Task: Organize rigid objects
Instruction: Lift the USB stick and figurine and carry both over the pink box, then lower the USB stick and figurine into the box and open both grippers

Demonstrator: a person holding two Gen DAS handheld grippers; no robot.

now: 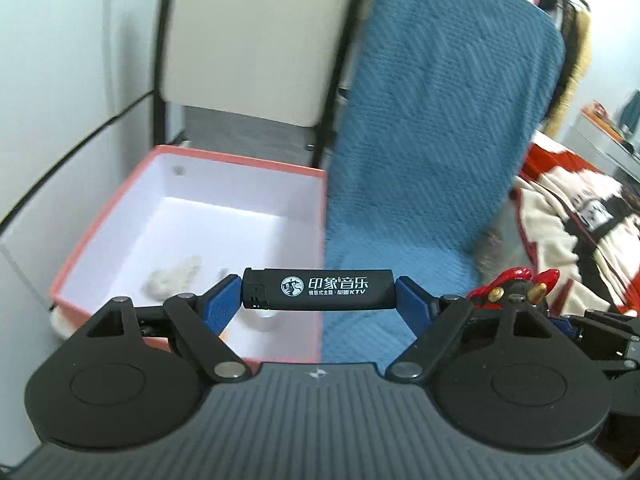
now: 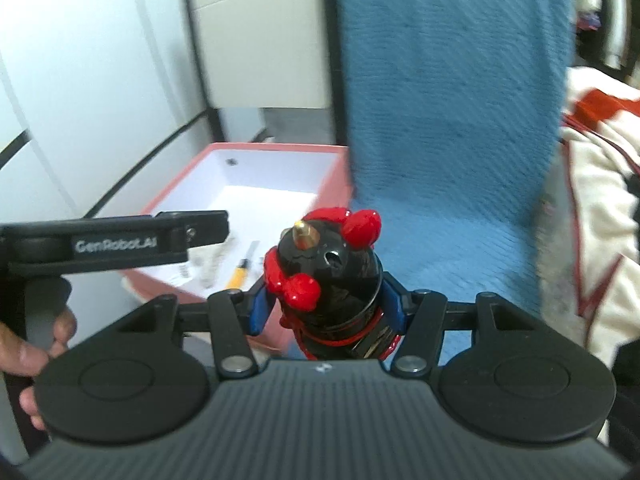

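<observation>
Left claw (image 1: pixel 320 294) clamped end-to-end on a black lighter (image 1: pixel 318 290), held level, white logo text facing the camera. Blue pads (image 1: pixel 222 300) press on both ends. Lighter hangs over the near right corner of the box (image 1: pixel 188 156), above its rim, half over the box and half over the blue towel (image 1: pixel 432 152).

Right claw (image 2: pixel 324 300) closed around a black figurine with red knobs (image 2: pixel 328 272), upright, gold tip on top. Pads grip its lower body on both sides. It sits just right of the box, over the towel.

Box: pink outside, white inside, open top, one round hole in the far wall. Contents, all near the front end: a pale lumpy item (image 1: pixel 170 280), blurred, can't tell what it is; a small yellow-handled tool (image 2: pixel 242 266); some small printed bits next to it, too blurred to read.

Outward from the box: towel lies flush along its right side and runs up over a chair back behind. Patterned red, cream and black blanket (image 1: pixel 580 232) right of the towel. White cabinet (image 1: pixel 256 36) behind the box. Wall left of the box.
</observation>
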